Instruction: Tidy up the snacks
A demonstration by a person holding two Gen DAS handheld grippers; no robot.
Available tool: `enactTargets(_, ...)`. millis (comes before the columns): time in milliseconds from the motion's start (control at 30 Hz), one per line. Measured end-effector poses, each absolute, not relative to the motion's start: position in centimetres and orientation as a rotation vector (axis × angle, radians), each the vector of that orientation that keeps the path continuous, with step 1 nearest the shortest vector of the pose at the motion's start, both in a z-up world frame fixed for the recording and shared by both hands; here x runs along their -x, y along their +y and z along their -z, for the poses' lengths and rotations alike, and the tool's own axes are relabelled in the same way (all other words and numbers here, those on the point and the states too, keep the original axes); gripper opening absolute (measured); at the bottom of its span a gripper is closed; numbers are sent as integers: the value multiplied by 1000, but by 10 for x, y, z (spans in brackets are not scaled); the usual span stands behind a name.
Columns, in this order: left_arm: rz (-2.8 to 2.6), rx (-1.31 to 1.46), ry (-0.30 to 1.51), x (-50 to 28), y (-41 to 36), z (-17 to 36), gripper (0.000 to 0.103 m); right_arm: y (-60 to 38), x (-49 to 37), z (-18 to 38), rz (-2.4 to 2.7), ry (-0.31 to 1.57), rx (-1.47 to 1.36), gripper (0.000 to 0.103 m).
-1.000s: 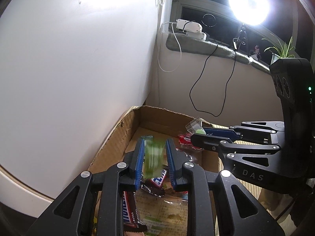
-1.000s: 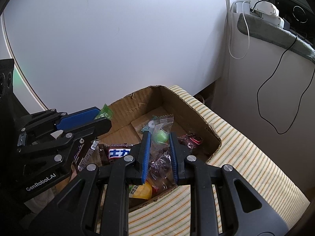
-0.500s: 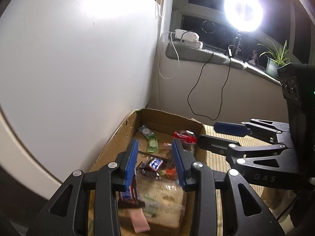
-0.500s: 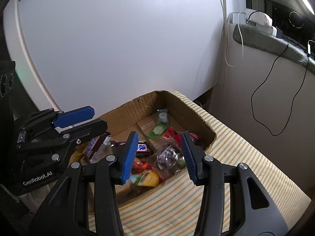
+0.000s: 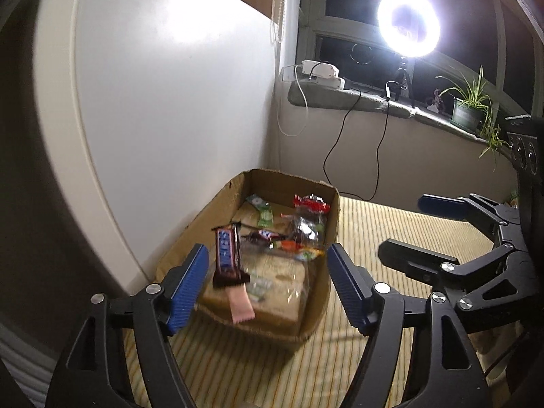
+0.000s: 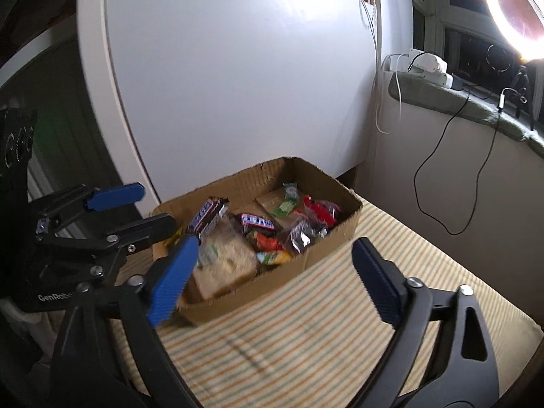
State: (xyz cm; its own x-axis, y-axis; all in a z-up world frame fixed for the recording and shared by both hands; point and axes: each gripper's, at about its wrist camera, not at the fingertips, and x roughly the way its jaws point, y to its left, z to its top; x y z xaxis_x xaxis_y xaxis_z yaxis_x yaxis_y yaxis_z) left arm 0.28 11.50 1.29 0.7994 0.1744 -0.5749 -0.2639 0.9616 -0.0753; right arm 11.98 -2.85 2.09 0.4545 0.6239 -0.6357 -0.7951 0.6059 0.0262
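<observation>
Both jaws have just been opening: left gripper [image 5: 265,285] and right gripper [image 6: 275,275] spread (nothing between) before the cardboard box [image 6: 335,238] of snacks.

One cardboard box [image 6: 335,234] sits on a striped surface [image 6: 306,333]. Inside it: one large pale flat packet [image 6: 224,265], two dark chocolate bars [image 6: 207,216] with blue lettering, one green sachet [image 6: 287,200], one red wrapper [image 6: 319,210], one clear crinkled bag [image 6: 302,234], one pink wrapper [image 5: 241,301], and perhaps two small orange and yellow sweets [image 6: 272,246], blurred together. Two tongs: left tongs [image 5: 265,285] and right tongs [image 6: 272,278]. One ring light [image 5: 408,29], one potted plant [image 5: 471,108].
</observation>
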Motion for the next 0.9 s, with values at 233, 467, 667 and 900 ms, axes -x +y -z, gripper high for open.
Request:
enactTargets(233, -274, 145, 617, 14, 108, -5, 73, -49, -108, -12, -851, 672, 266, 101)
enactTargets(467, -291, 148, 613, 21, 107, -6, 79, -65, -106, -10, -812, 677, 249, 101)
enactTargets(667, -294, 148, 614, 25, 105, -6, 79, -71, -105, -9, -807, 680, 247, 101)
enactTargets(900, -292, 138, 619, 26, 103, -1, 79, -77, -103, -8, -787, 673, 242, 101)
